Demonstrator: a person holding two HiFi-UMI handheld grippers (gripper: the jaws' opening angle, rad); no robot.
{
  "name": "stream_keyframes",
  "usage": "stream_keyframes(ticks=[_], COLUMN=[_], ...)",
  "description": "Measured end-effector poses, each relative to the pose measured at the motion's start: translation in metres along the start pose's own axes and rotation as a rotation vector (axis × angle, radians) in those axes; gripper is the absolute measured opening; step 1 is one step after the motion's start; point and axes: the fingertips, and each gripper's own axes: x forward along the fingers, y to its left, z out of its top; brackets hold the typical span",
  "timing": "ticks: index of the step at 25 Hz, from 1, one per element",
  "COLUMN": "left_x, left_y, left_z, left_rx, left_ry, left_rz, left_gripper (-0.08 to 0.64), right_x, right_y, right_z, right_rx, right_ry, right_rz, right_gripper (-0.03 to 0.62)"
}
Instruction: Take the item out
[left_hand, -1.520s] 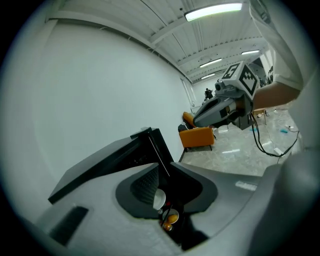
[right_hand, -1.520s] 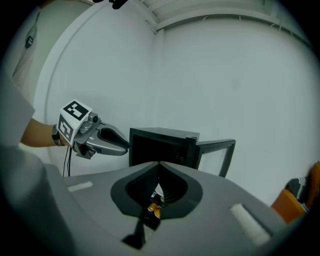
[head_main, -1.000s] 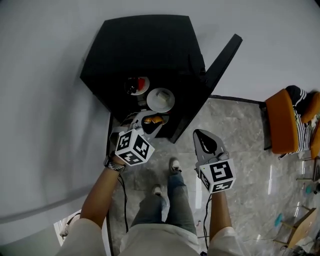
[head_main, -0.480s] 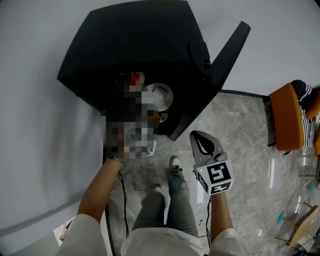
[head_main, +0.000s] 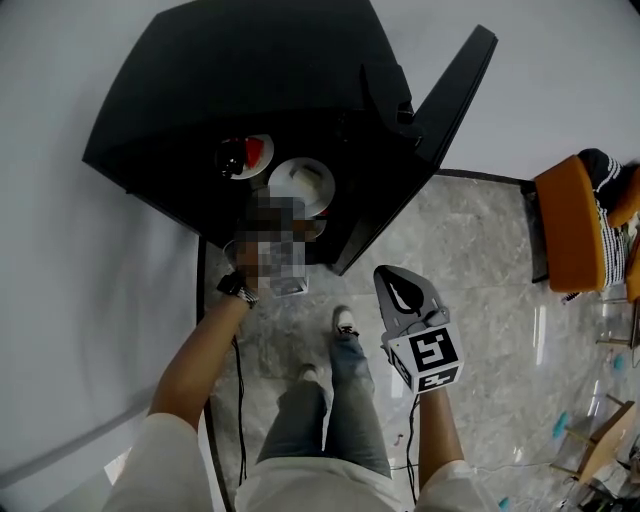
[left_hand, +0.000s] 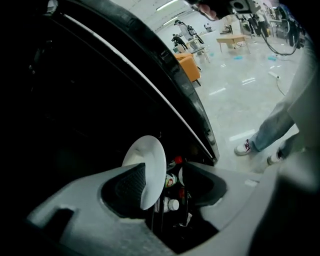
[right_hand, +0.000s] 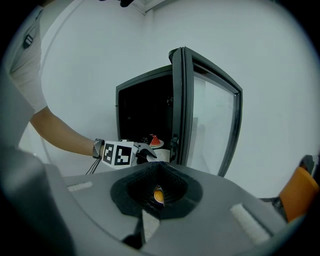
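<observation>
Fingers (left_hand: 127, 190) of the left gripper (left_hand: 165, 170) are seen spread wide, having just been opening, with the rim of the white plate (left_hand: 150, 155) between them — not yet clamped. From the right gripper view, the right gripper (right_hand: 157, 189) is shown closed, pads together, well apart from the black cabinet (right_hand: 142, 107). Overhead, the white plate (head_main: 300, 182) is seen inside, by the open door (head_main: 455, 95); the rim should be seated deep before closing — then drawn out level.
</observation>
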Motion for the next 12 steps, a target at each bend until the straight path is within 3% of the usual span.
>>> stream_keyframes(ticks=[12], left_x=[0.033], left_y=[0.000], left_z=[-0.014], left_rx=[0.083], left_ry=[0.050], left_rz=[0.018], left_gripper=[0.236], right_x=[-0.002], right_y=[0.002], right_z=[-0.025], right_rx=[0.008], right_ry=[0.054], right_rz=[0.035], right_gripper=[0.008])
